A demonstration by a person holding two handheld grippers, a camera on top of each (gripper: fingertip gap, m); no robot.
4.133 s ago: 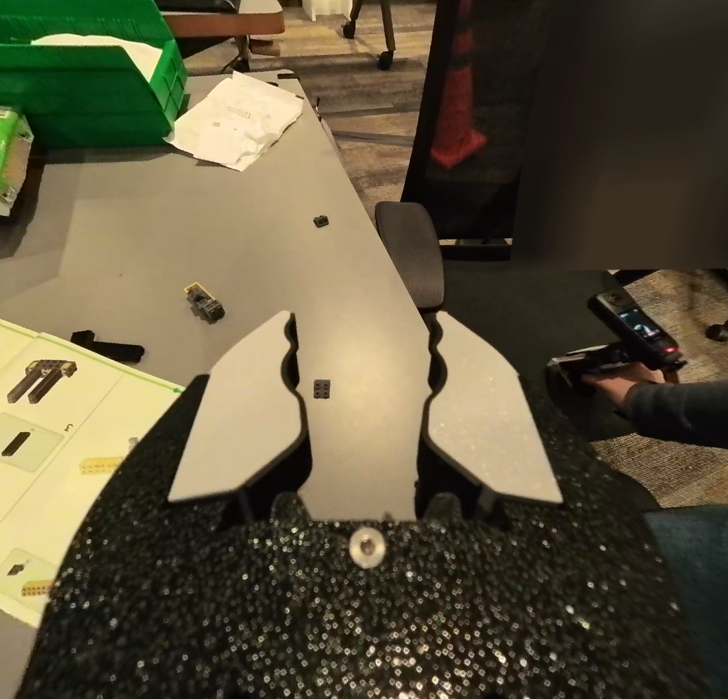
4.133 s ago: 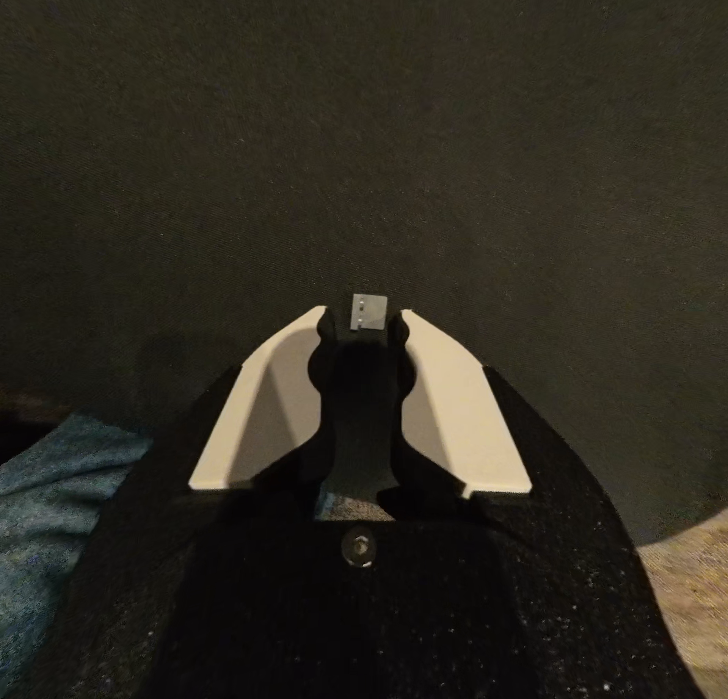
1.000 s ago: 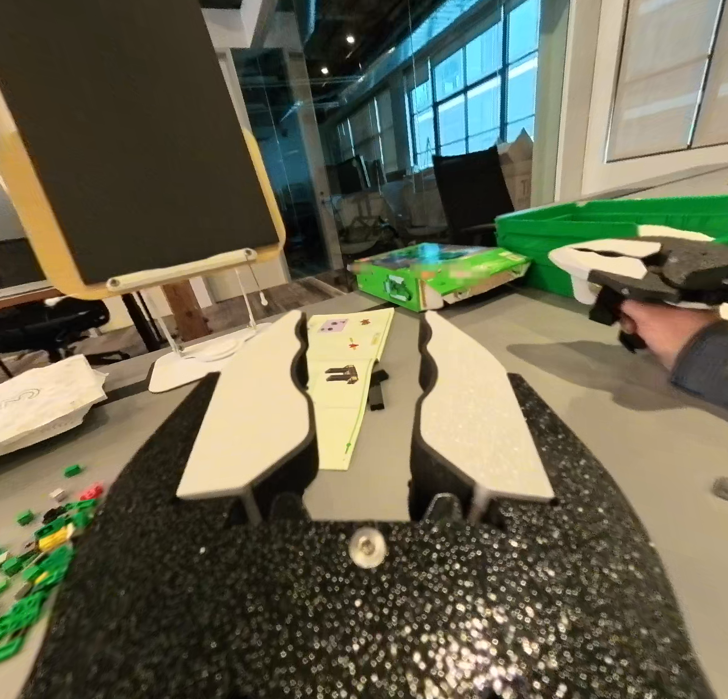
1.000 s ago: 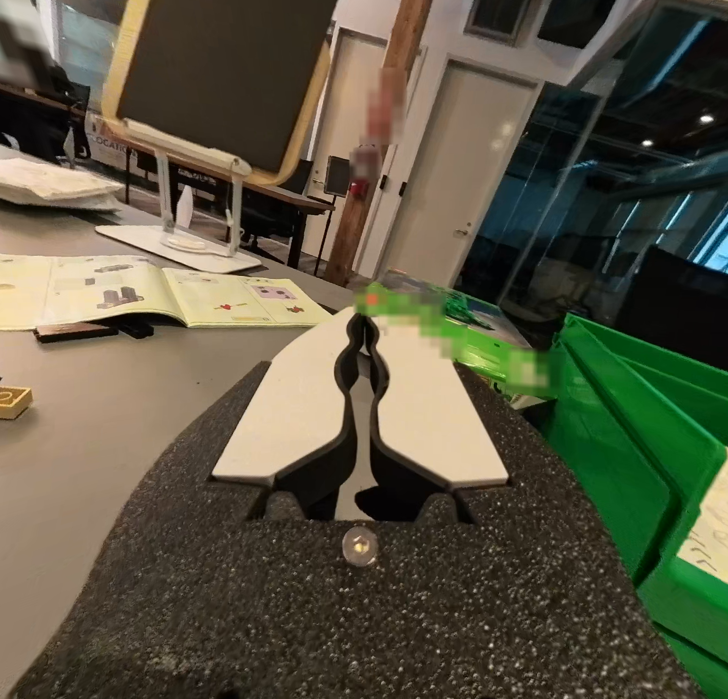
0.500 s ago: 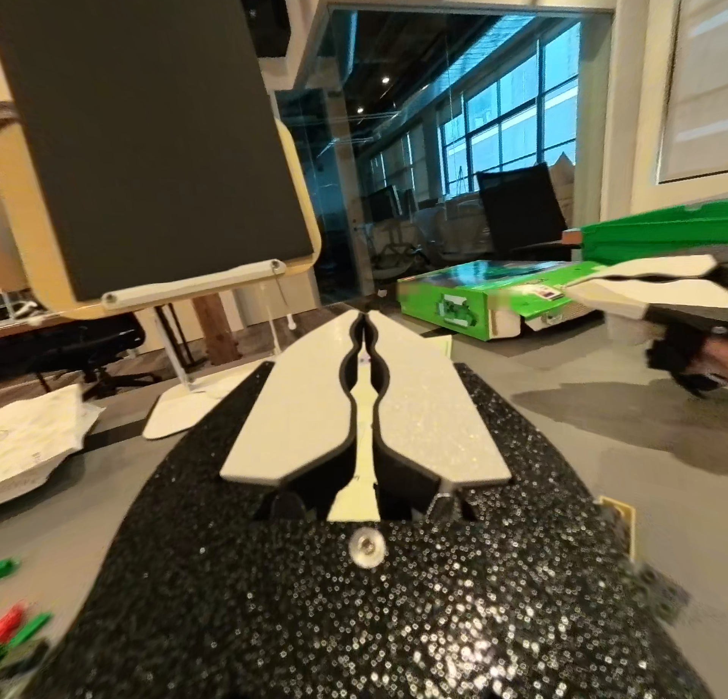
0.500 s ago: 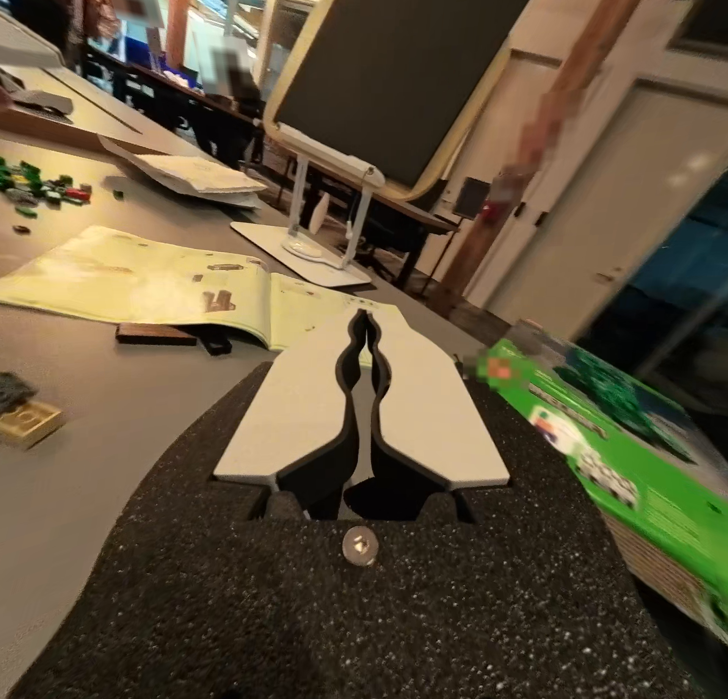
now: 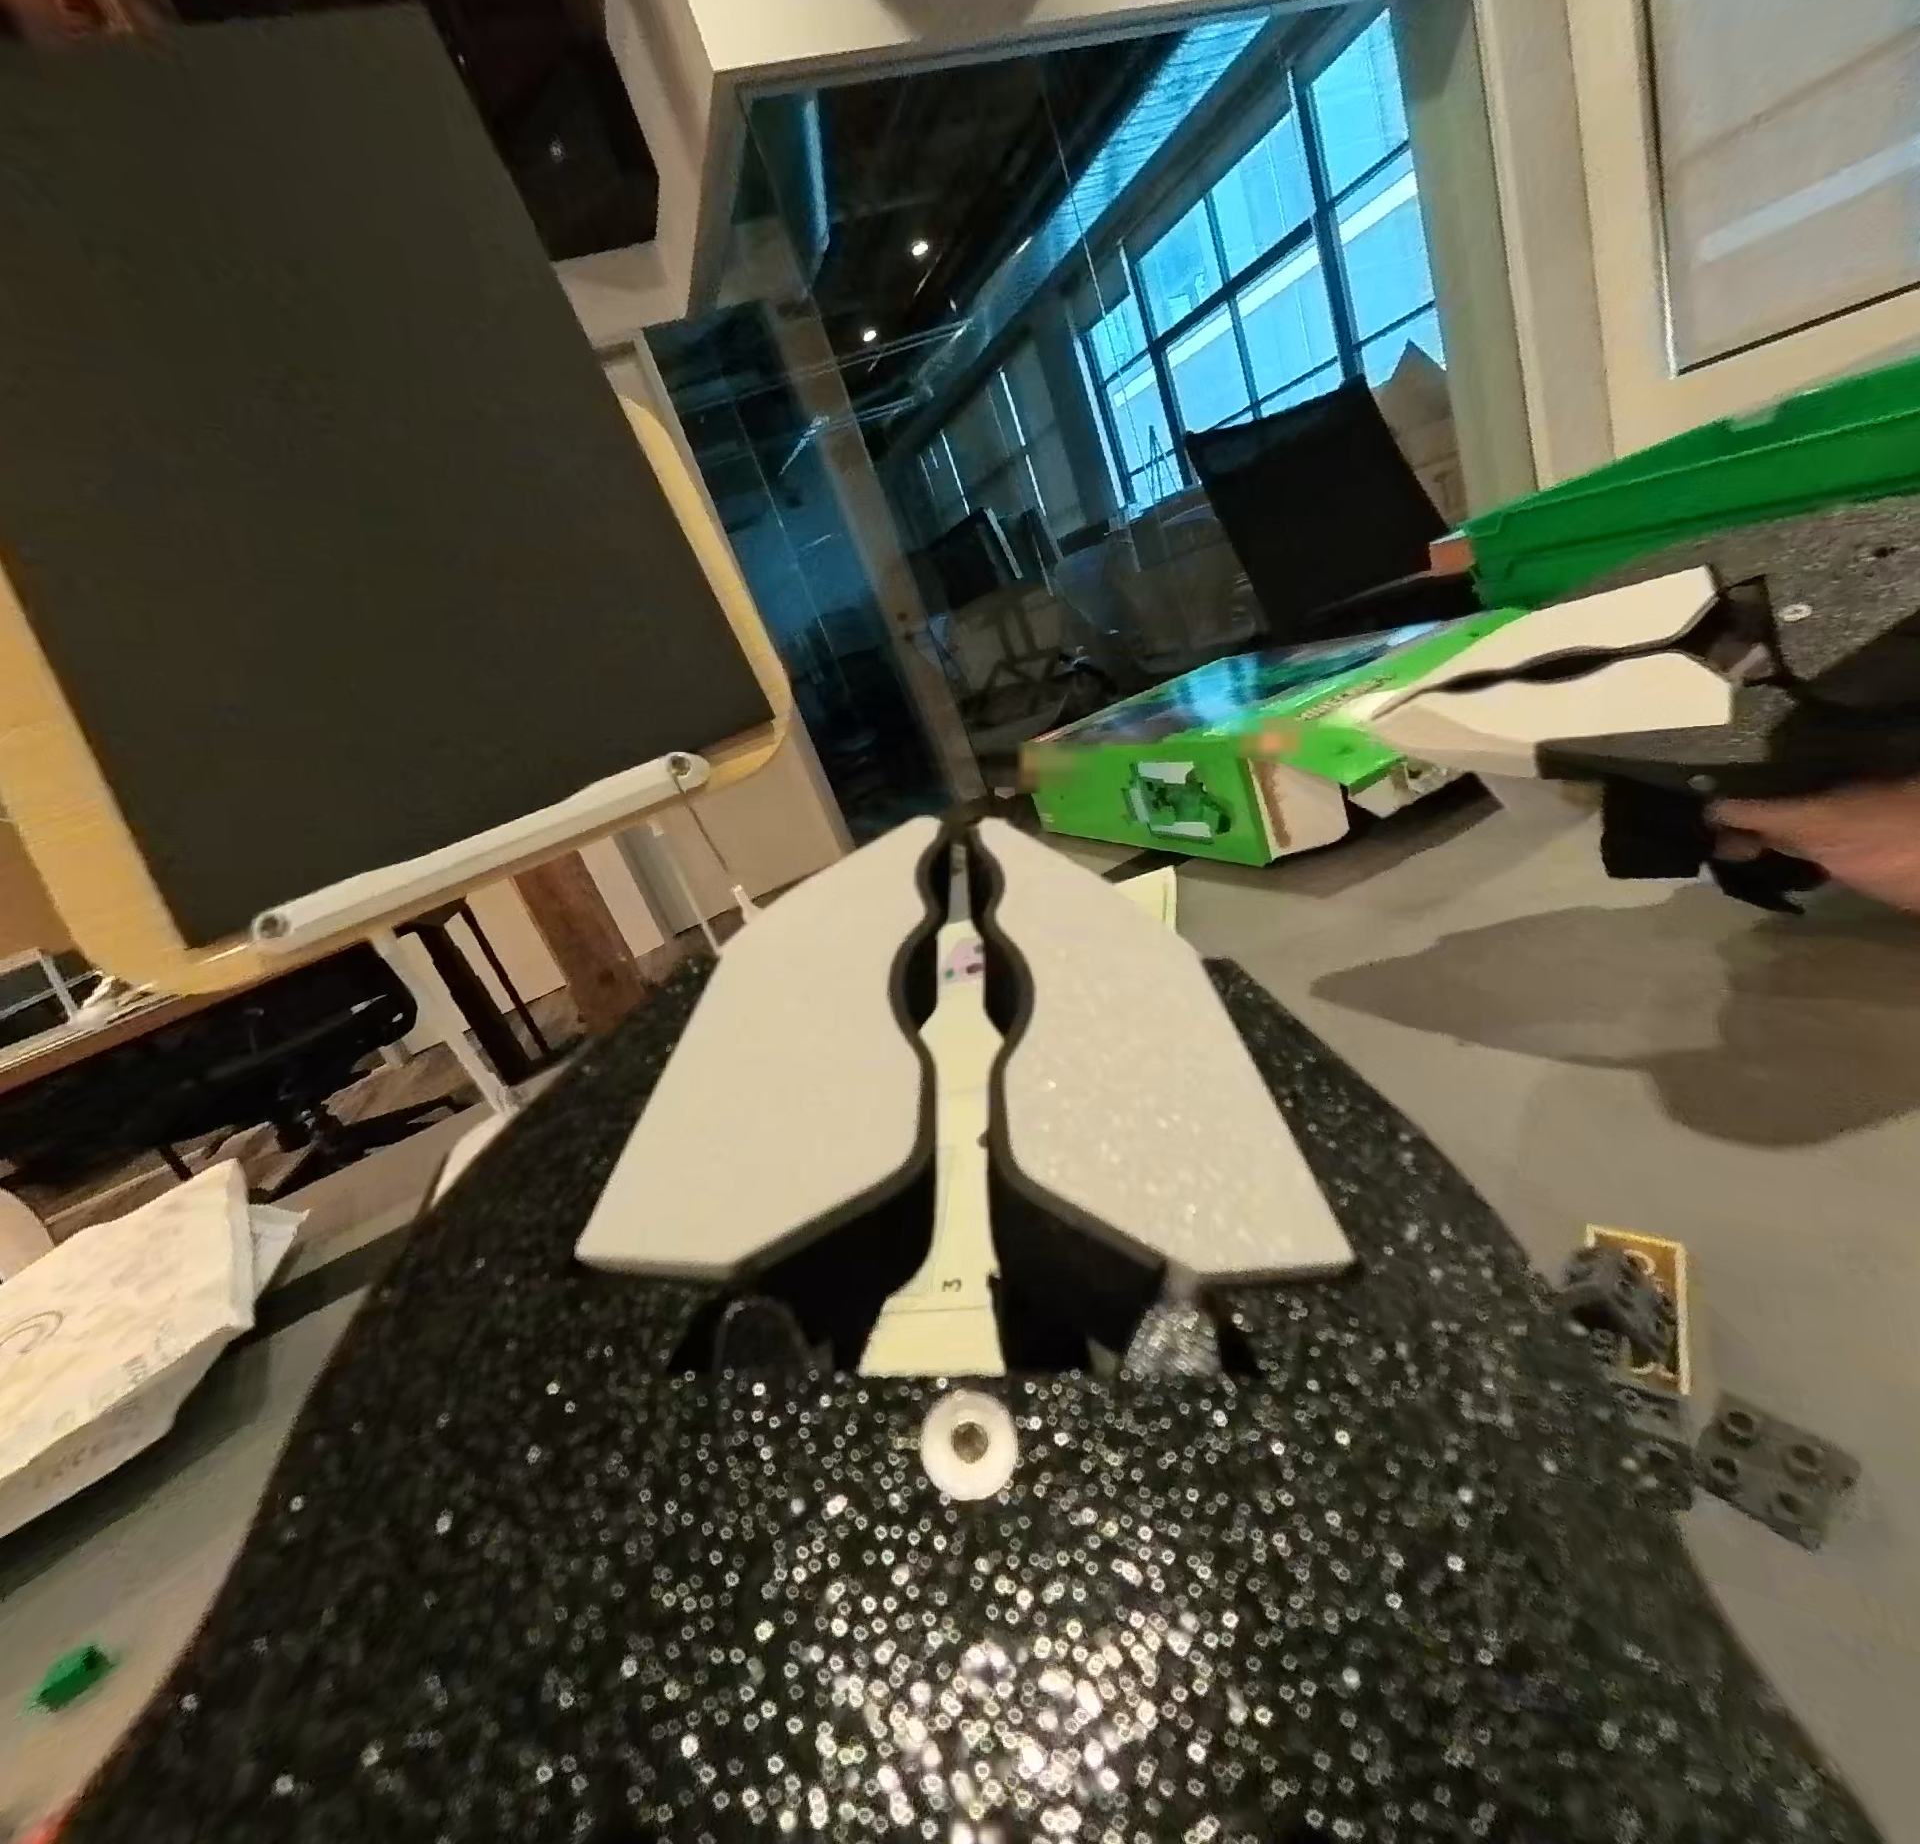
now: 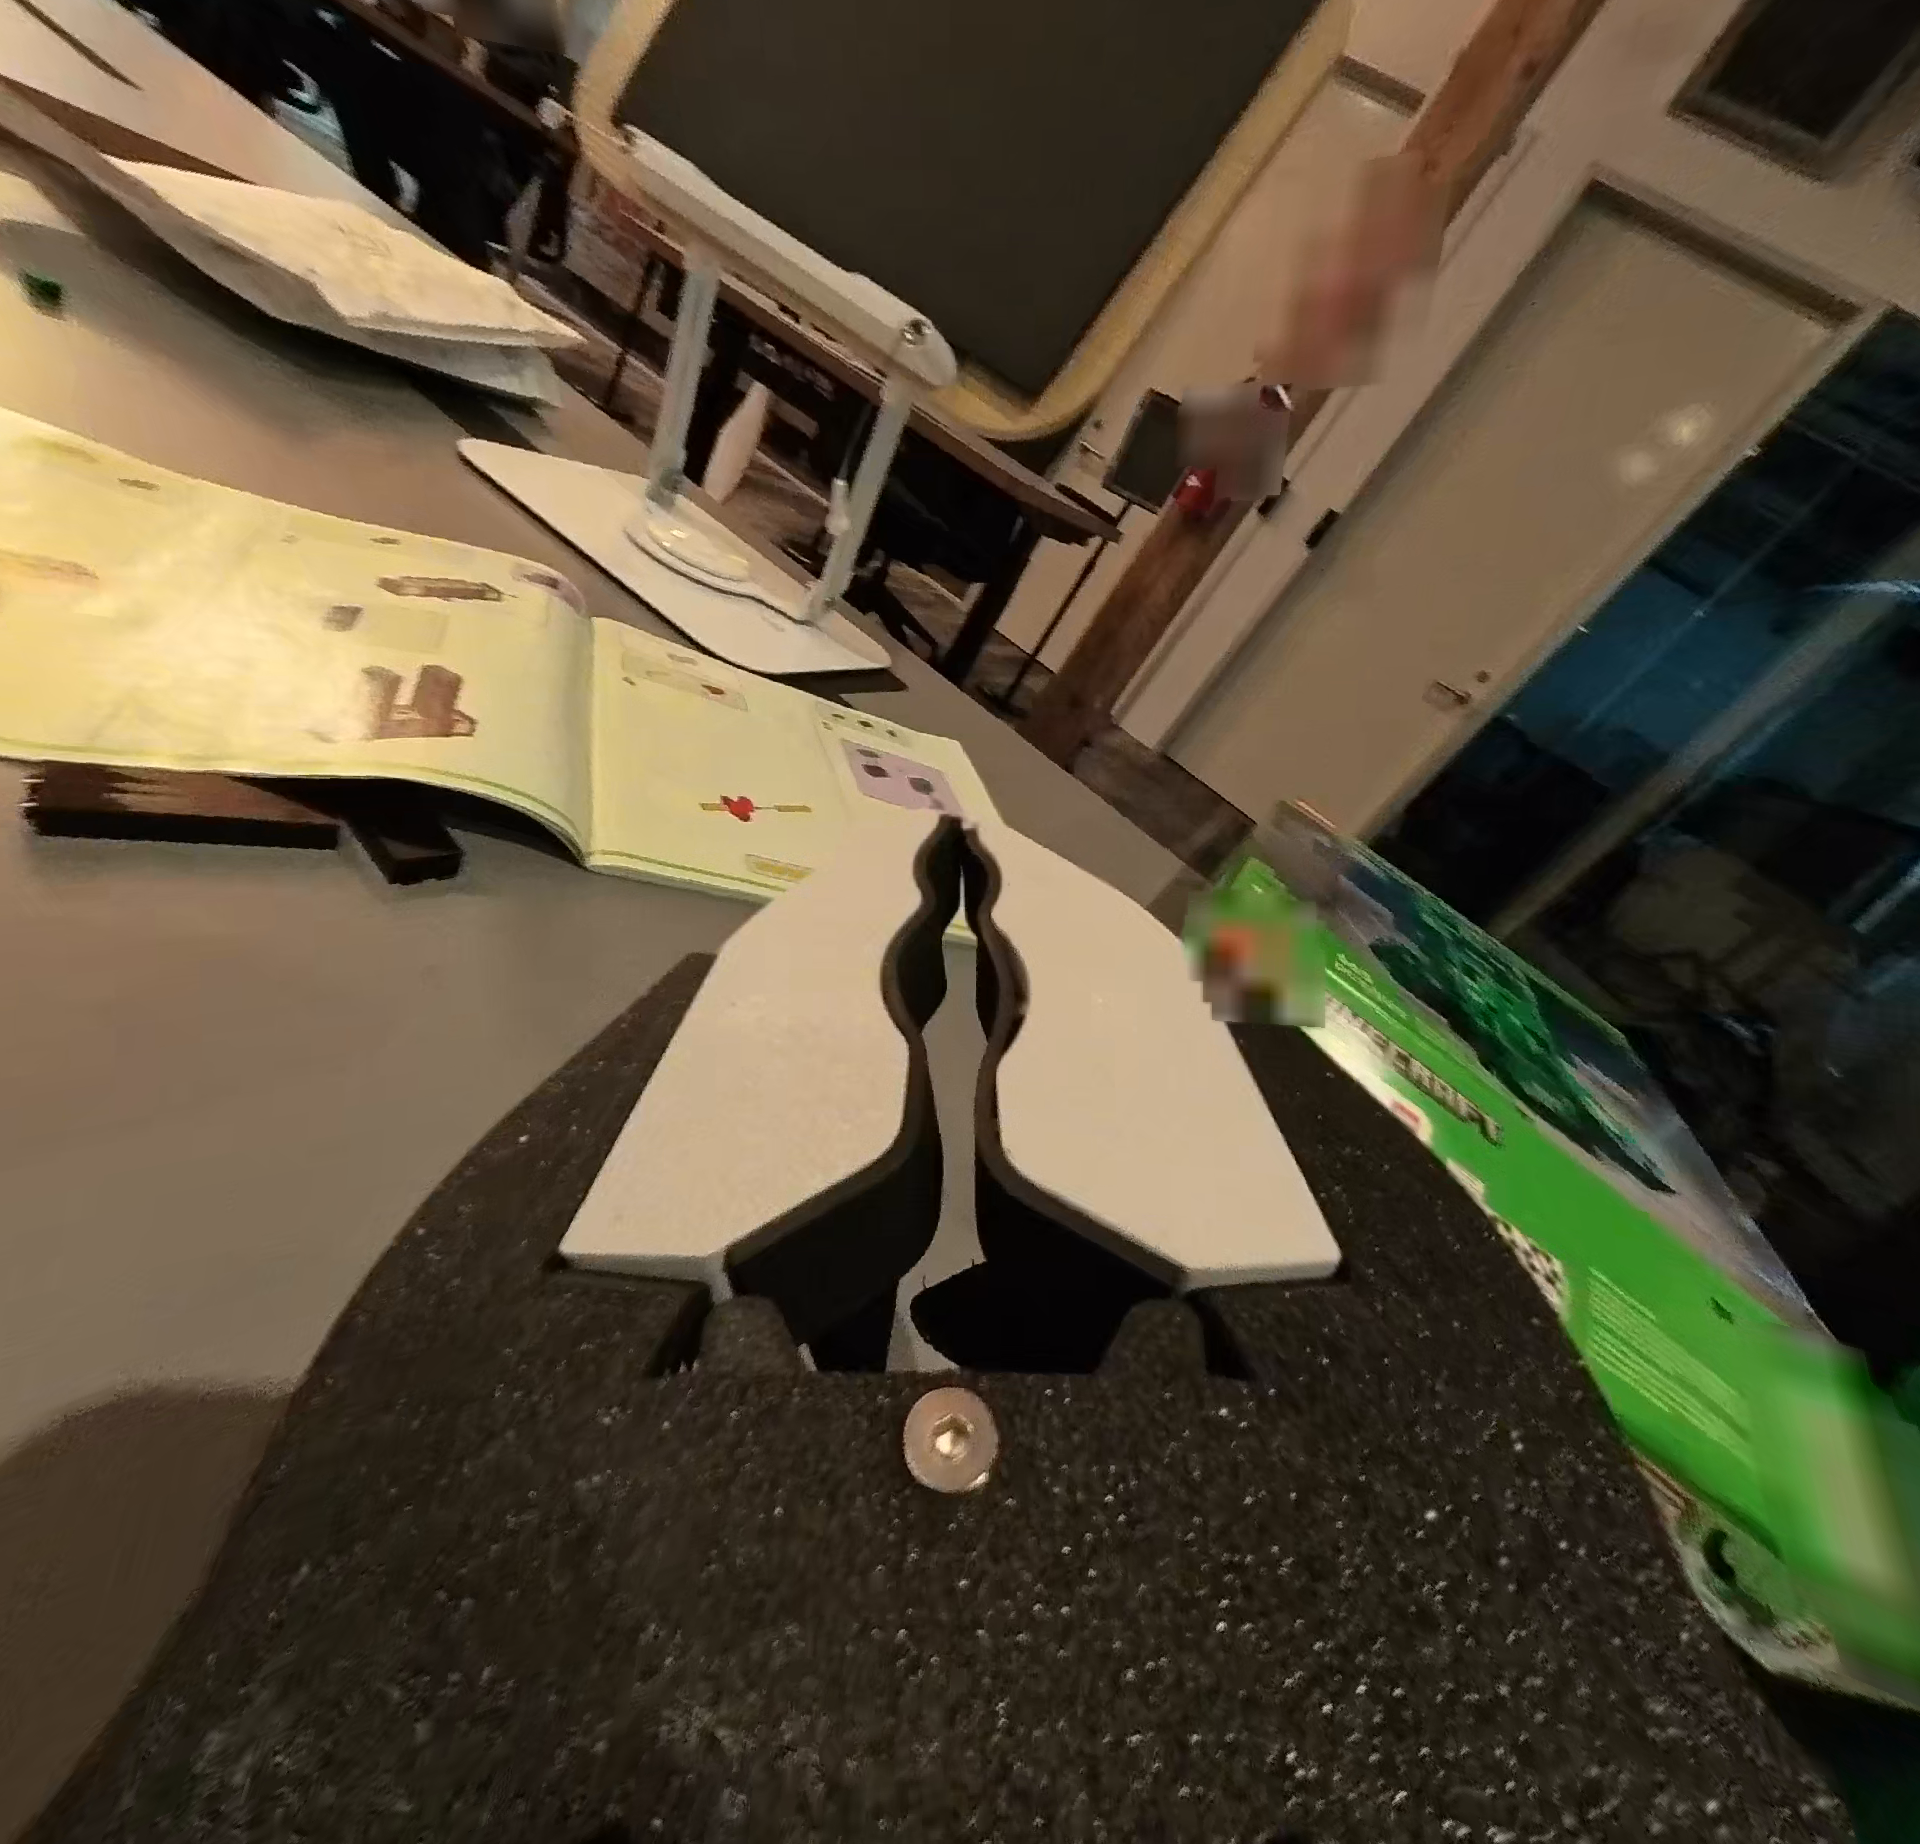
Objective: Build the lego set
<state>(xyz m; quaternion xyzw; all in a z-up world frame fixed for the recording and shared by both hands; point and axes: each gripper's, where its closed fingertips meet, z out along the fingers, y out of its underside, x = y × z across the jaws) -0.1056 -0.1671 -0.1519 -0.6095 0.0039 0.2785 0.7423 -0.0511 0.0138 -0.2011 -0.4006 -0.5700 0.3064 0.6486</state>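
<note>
The left gripper (image 7: 964,830), spread wide a second ago, is now clenched empty above the open pale-green instruction booklet (image 8: 665,745); the right gripper (image 8: 954,838) stays clenched, nearer that booklet.

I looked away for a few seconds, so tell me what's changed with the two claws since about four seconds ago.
The left claw was wide open over a small black brick near the table's edge; it has lifted, swung toward the instruction booklet and shut empty. The right claw, earlier off the table pinching a small grey piece, came over the table and is shut with nothing showing. The booklet and green box stay put.
</note>
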